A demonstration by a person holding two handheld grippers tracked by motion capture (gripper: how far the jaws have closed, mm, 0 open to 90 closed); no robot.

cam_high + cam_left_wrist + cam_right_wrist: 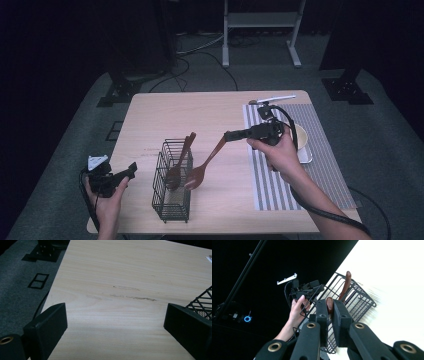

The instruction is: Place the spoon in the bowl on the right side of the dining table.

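Observation:
A black wire basket [171, 200] stands on the wooden table [165, 112], left of the middle. One brown wooden spoon [178, 167] leans inside it, handle up. My right gripper [230, 136] is shut on the handle end of a second wooden spoon [206, 162]. This spoon slants down to the left, and its bowl hangs just beside the basket's right wall. In the right gripper view the pads [342, 315] pinch the brown handle [329, 303] above the basket [359, 300]. My left gripper [131, 171] rests open left of the basket, with bare table between its jaws [116, 315].
A grey striped placemat [325, 165] covers the table's right side, with a pale bowl [300, 136] on a small tray. A white pen-like thing [276, 98] lies at the far edge. A white frame's legs [260, 30] stand on the floor beyond.

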